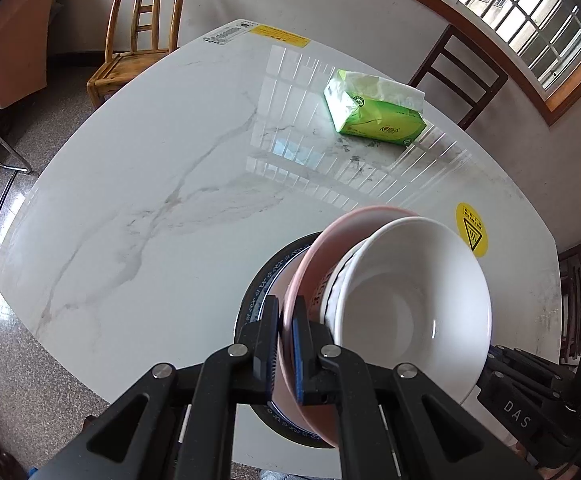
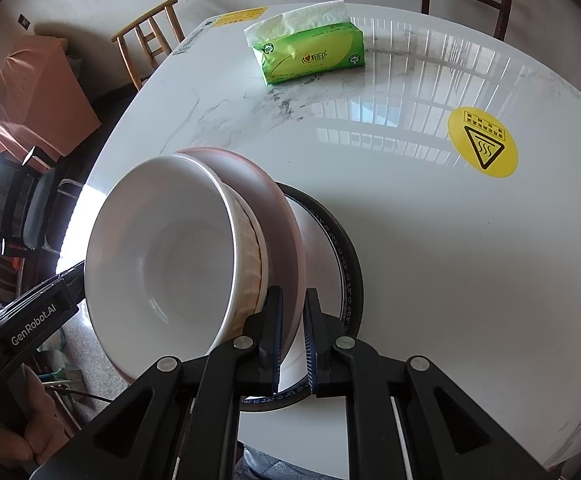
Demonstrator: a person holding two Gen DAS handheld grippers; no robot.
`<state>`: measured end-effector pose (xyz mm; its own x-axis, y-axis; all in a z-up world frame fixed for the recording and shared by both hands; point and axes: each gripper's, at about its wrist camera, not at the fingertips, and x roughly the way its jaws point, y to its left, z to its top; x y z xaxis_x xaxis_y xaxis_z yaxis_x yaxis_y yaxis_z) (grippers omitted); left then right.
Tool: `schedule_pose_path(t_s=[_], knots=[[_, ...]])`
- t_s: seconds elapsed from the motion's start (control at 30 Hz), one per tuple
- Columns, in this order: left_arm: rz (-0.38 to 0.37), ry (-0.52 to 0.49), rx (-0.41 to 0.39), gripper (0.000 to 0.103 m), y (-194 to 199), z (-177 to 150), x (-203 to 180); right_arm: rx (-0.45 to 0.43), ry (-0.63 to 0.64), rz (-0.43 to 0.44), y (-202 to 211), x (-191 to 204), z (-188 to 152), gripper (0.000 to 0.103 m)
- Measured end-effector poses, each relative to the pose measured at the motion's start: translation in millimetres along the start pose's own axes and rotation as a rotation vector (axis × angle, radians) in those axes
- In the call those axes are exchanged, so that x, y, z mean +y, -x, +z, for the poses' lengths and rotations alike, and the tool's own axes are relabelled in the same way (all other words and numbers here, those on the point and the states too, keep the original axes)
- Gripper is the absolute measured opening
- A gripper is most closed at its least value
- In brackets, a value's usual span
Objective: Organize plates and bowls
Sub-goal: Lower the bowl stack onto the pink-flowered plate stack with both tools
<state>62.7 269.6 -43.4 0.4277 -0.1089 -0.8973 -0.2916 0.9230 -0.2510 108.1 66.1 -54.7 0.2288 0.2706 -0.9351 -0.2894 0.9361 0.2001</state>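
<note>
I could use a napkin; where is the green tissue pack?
The green tissue pack lies on the white marble table, far side, near the dark chair.
</note>
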Motion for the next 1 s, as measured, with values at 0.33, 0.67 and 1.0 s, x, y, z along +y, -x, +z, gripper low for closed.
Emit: schedule_pose_path(t_s=[0.33,0.67,1.0], knots=[[-0.015,-0.003,0.006,0.004,-6,0,4,-0.011,-0.003,-0.010,-3,4,0,0.011],[-0.028,-0.019,0.008,0.003,-10,2,5,-0.027,0.005,-0.029,0,5,1,0.012],[-0.031,-0.035,0.011,0.004,-11,2,5,-0.026,0.014,-0.032,0,5,1,0.013]])
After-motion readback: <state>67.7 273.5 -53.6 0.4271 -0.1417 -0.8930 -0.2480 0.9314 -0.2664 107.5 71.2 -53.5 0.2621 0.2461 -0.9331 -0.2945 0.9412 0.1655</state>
